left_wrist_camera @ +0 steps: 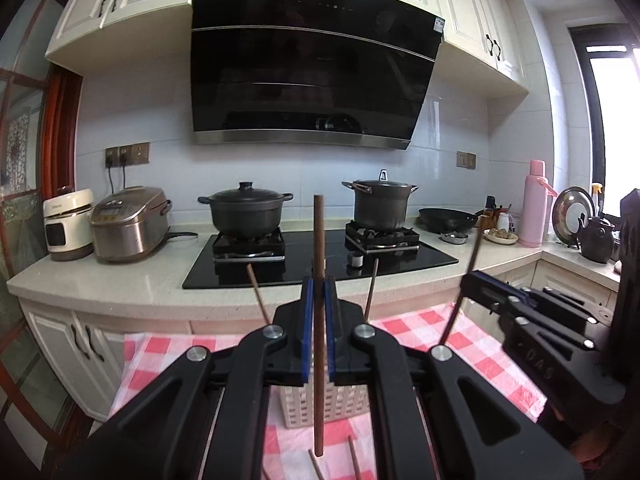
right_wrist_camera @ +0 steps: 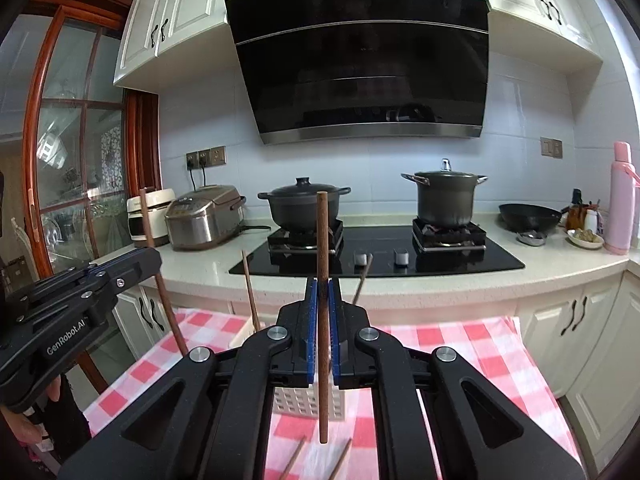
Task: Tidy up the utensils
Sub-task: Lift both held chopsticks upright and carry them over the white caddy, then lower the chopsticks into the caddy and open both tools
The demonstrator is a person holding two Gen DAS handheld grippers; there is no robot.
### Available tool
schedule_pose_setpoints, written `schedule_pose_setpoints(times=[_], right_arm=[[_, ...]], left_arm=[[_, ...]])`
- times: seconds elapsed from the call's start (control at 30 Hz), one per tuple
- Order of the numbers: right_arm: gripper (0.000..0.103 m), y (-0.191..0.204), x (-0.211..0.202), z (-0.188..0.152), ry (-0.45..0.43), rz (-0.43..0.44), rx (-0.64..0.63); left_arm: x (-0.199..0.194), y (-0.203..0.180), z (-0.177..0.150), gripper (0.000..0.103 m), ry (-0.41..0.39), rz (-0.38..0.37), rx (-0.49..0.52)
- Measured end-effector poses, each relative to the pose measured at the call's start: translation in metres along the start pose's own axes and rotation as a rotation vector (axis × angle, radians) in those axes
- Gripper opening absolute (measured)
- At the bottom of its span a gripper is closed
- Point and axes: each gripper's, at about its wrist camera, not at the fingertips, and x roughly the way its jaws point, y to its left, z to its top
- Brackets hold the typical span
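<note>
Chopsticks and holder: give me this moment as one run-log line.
left hand-held gripper: shut on chopstick, upright | right hand-held gripper: shut on second chopstick, upright | white slotted holder: two chopsticks inside, leaning | loose chopsticks on checkered cloth

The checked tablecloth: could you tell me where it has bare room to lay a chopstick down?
The checked tablecloth lies bare right of the white basket, out to its edge by the cabinets. A smaller bare patch sits left of the basket, under the left claw. In front of the basket it is crowded: loose chopsticks lie there.
</note>
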Motion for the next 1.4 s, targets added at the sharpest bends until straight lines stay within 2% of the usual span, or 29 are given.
schedule_pose_setpoints(times=[0.27, 0.5, 0.67, 0.97, 1.23, 1.33, 1.4], right_arm=[[0.006, -0.003, 0.034, 0.039, -0.021, 0.018, -0.014], [0.006, -0.008, 0.066, 0.045, -0.008, 0.022, 0.008], [0.006, -0.008, 0.087, 0.032, 0.033, 0.033, 0.011], [0.006, -0.008, 0.114, 0.012, 0.162, -0.009, -0.03], [0.007, -0.017, 0.149, -0.011, 0.252, 0.006, 0.021], [0.01, -0.019, 0.157, -0.016, 0.258, 0.01, 0.039], [0.013, -0.02, 0.16, -0.017, 0.257, 0.004, 0.042]], left_arm=[[0.032, 0.001, 0.055, 0.006, -0.029, -0.01, -0.011], [0.067, 0.011, 0.079, 0.006, -0.046, 0.029, -0.023], [0.099, 0.024, 0.065, 0.006, 0.005, 0.04, -0.064], [0.14, 0.039, 0.019, 0.006, 0.162, -0.013, -0.128], [0.159, 0.048, -0.012, 0.006, 0.241, 0.04, -0.135], [0.16, 0.053, -0.015, 0.01, 0.24, 0.061, -0.127], [0.159, 0.055, -0.015, 0.019, 0.231, 0.078, -0.121]])
